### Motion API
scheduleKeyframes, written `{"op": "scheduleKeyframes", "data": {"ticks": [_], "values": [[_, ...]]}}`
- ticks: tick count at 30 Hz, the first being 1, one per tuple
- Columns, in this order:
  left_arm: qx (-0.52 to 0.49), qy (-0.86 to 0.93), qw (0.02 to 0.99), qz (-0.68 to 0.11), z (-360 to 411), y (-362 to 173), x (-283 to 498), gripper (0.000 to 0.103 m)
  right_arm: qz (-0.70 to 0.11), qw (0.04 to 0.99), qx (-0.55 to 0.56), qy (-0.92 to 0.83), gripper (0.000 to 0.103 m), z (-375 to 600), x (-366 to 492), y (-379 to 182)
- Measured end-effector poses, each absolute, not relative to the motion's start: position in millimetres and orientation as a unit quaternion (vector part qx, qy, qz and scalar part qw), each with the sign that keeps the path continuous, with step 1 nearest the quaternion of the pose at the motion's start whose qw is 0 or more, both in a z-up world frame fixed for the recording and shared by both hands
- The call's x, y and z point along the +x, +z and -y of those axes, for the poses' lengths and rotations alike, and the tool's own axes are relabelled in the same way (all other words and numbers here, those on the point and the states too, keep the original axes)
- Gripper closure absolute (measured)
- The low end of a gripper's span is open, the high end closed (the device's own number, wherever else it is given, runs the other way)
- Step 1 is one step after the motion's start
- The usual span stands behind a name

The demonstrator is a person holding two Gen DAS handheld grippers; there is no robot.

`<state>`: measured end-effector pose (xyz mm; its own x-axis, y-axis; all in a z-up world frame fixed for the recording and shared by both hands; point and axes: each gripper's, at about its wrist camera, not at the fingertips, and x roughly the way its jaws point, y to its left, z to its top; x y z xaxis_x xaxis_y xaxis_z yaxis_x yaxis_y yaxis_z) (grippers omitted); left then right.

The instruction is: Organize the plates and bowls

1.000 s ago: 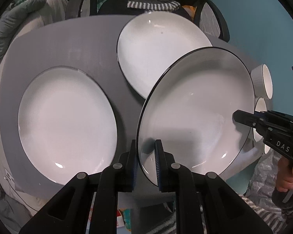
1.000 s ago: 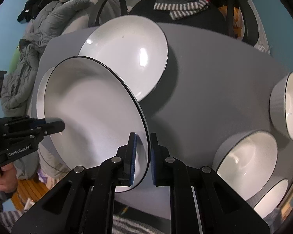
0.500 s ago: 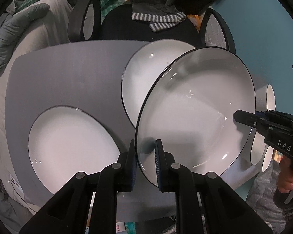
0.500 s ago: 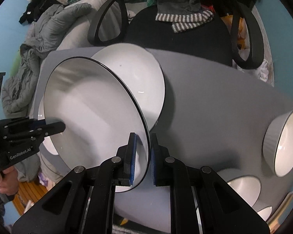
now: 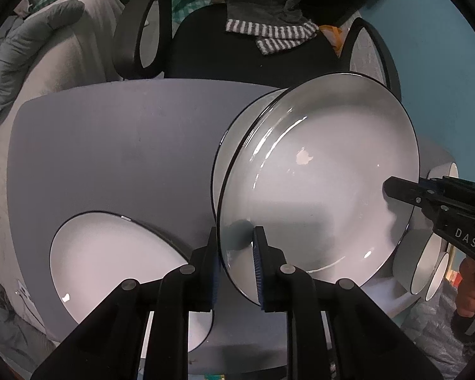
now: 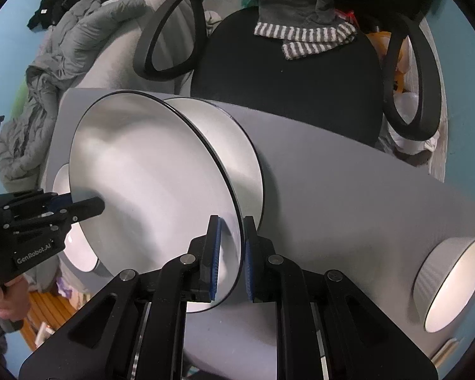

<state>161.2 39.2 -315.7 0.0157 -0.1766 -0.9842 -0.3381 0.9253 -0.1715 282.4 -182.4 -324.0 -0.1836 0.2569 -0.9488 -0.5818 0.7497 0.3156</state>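
A white plate with a black rim (image 5: pixel 316 174) (image 6: pixel 148 174) hangs tilted between both grippers, just above a second, matching plate (image 5: pixel 234 139) (image 6: pixel 237 158) on the grey table (image 5: pixel 110 142). My left gripper (image 5: pixel 234 234) grips its near rim and its jaws are opening, with the rim still between the pads. My right gripper (image 6: pixel 229 221) is shut on the opposite rim. Each gripper shows in the other's view, the right gripper (image 5: pixel 392 190) and the left gripper (image 6: pixel 95 204). A third plate (image 5: pixel 110 253) lies flat at the table's near left.
A ribbed white bowl (image 6: pixel 452 285) lies on the table's right part, and more bowls (image 5: pixel 427 262) show past the held plate. A black chair (image 5: pixel 237 53) with a striped cloth stands behind the table. Grey bedding (image 6: pixel 63 47) is piled on the left.
Both grippers carried the plate toward the table's far side. It now covers most of the far plate, which showed fully before. The near-left plate has slid lower in the left view.
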Motion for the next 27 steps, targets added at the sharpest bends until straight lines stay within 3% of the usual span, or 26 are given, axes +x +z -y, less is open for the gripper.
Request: {"op": "scheduleKeyframes", "data": {"ticks": [21, 27], "values": [[-0.138, 0.083, 0.664, -0.730, -34, -340, 171, 0.082, -0.719, 0.611, -0.122, 0.307, 0.087, 167, 294, -348], [-0.137, 0.084, 0.662, -0.732, -34, -340, 170, 0.082, -0.729, 0.607, -0.099, 0.301, 0.069, 165, 296, -350]]}}
